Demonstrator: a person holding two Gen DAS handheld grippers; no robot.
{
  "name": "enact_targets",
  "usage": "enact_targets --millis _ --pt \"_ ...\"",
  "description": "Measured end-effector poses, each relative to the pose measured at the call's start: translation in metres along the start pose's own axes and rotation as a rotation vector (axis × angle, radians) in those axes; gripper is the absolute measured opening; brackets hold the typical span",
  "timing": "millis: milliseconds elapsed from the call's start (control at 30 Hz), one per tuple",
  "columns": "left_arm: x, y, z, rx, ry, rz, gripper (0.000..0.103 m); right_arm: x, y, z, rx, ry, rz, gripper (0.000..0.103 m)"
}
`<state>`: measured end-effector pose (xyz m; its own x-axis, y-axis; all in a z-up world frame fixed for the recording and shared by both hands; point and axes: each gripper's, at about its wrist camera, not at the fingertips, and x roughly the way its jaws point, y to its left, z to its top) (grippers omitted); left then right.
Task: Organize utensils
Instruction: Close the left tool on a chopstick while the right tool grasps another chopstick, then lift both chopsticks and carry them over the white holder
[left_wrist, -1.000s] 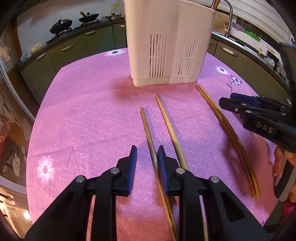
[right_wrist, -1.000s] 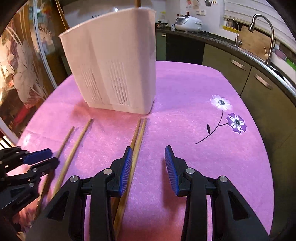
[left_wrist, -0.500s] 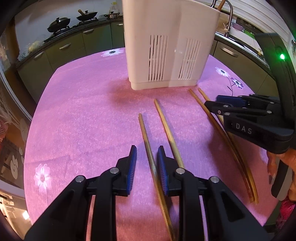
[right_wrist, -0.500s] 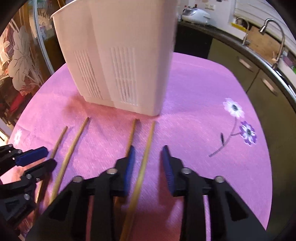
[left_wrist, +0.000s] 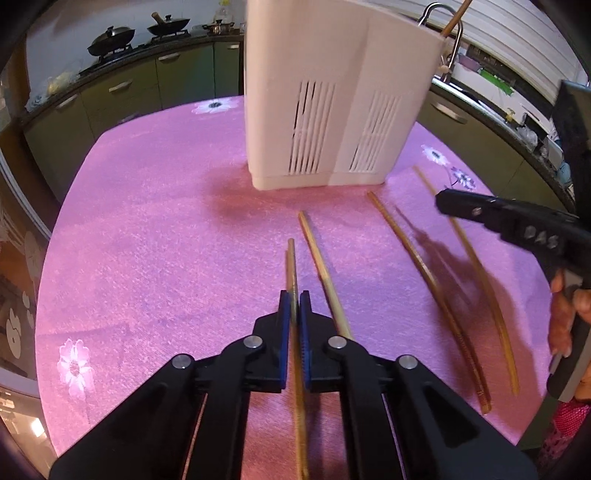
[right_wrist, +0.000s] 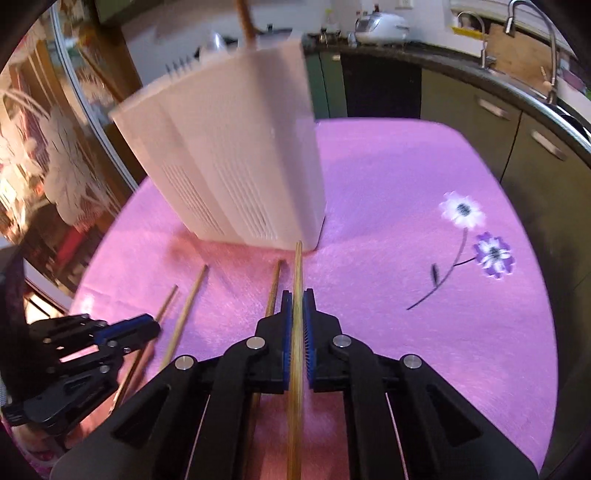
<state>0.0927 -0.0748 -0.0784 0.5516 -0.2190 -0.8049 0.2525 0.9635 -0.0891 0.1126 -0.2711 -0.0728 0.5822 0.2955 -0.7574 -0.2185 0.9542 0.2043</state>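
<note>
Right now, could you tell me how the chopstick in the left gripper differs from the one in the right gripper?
The left gripper is shut on the leftmost chopstick, farthest from the other gripper; the right gripper is shut on the rightmost chopstick. The left one's tip stops well short of the white utensil holder; the right one's tip looks almost at the holder's base. Both are thin, golden, and clamped between blue pads.

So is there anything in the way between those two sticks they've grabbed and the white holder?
Nothing visible. Each gripper, left and right, is shut on a chopstick, and only bare pink tablecloth lies between them and the white holder. The holder's opening is out of view.
</note>
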Motion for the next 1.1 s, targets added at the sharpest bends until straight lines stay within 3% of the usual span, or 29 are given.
enact_targets --millis 333,633,1100 --pt "-0.050 -0.005 0.010 0.011 -0.108 -0.013 0.005 -0.076 -0.013 -0.006 0.047 -0.158 0.066 0.007" --pt "-0.100 -0.014 0.013 0.033 -0.199 -0.032 0.005 -0.123 0.002 -0.014 0.039 -0.260 0.123 0.007" --pt "-0.147 -0.026 0.025 0.060 -0.309 -0.051 0.005 -0.169 0.024 -0.003 -0.013 -0.374 0.141 0.007"
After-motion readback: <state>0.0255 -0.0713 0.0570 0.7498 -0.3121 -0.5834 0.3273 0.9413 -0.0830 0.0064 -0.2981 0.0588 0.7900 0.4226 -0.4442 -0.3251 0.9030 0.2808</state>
